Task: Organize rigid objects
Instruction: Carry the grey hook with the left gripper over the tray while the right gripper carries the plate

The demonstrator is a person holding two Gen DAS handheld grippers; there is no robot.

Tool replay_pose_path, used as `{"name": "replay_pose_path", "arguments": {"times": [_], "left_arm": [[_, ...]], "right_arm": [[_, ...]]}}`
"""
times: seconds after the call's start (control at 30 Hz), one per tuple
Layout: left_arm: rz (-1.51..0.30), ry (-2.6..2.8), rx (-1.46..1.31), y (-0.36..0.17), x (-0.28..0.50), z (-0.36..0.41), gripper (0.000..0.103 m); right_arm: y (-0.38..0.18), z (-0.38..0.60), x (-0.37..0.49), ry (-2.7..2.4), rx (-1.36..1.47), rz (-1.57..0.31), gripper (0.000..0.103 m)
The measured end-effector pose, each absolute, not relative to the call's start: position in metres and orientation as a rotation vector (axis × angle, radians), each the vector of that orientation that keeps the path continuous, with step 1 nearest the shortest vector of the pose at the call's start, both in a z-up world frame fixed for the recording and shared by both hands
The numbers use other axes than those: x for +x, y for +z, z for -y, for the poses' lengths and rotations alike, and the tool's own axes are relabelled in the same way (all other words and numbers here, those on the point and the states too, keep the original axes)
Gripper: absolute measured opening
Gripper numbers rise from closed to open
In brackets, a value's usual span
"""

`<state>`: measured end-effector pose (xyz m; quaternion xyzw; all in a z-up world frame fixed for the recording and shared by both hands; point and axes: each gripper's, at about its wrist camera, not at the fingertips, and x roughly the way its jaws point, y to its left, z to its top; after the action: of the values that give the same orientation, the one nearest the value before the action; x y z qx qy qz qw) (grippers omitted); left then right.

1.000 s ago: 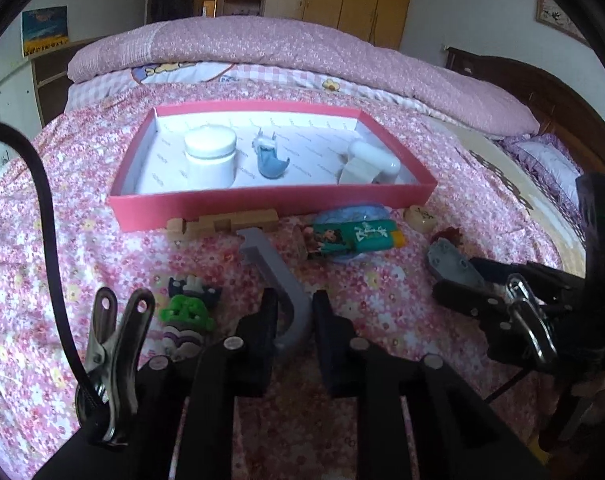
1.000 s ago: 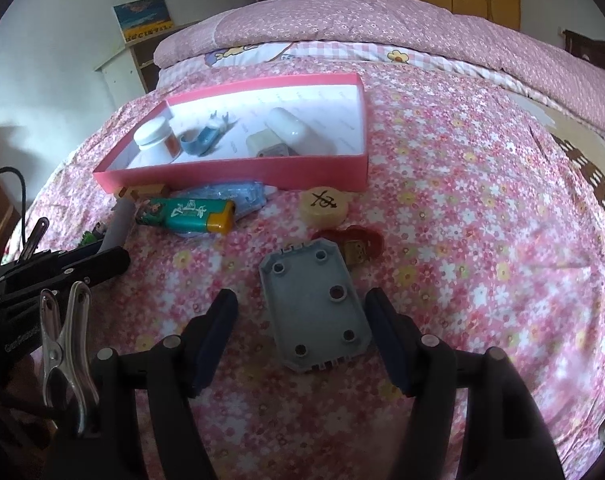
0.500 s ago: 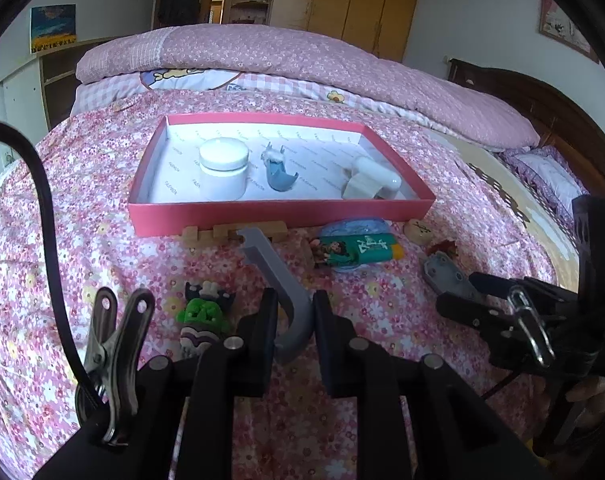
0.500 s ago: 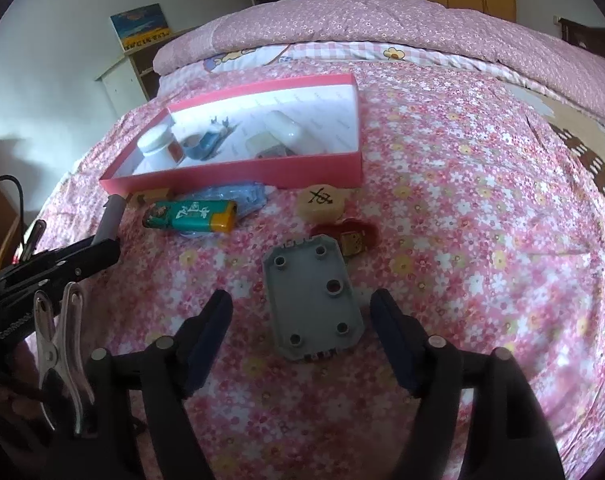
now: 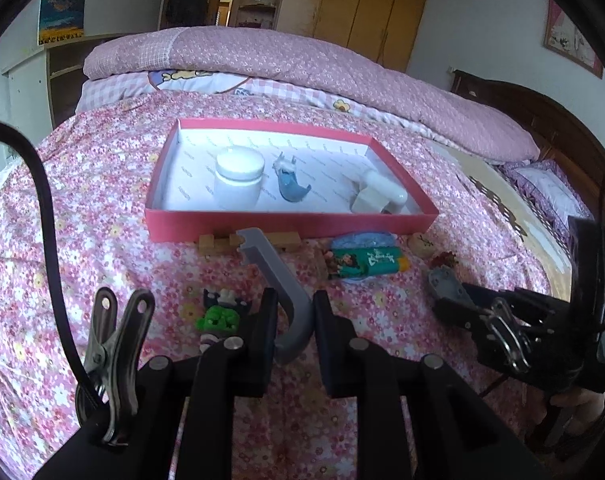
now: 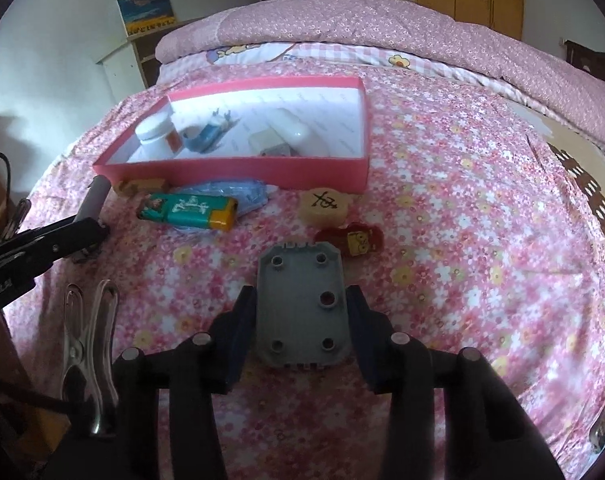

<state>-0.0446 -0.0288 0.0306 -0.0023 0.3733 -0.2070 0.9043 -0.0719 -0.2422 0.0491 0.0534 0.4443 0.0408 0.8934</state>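
Observation:
My left gripper (image 5: 294, 308) is shut on the curved end of a grey hook-shaped plastic piece (image 5: 278, 272), which points toward the pink box (image 5: 286, 224). My right gripper (image 6: 301, 296) has its jaws closing on a grey rectangular plate with holes (image 6: 300, 320), and the blue pads touch both of its long sides. The plate lies on the flowered bedspread. The box holds a white jar (image 5: 238, 176), a blue figure (image 5: 290, 184) and white pieces (image 5: 378, 196). From the left wrist view, the right gripper (image 5: 450, 304) sits low on the right.
In front of the box lie a wooden block (image 5: 222, 242), a green lighter (image 6: 190, 212) on a blue wrapper, a round wooden piece (image 6: 323, 206) and a red toy (image 6: 354, 240). A green toy (image 5: 220, 320) lies by my left fingers. A folded quilt lies behind.
The right jaws stood wide on either side of the grey plate and have come in against its sides. The left gripper keeps its hold on the grey hook.

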Motion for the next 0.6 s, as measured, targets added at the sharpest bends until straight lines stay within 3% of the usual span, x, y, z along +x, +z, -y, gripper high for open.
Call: {"name": "replay_pose_path", "arguments": {"times": [0.6], "left_arm": [[-0.727, -0.439, -0.003, 0.068, -0.005, 0.034, 0.019]], "right_arm": [[0.08, 0.243, -0.049, 0.161, 0.199, -0.872, 0.045]]}}
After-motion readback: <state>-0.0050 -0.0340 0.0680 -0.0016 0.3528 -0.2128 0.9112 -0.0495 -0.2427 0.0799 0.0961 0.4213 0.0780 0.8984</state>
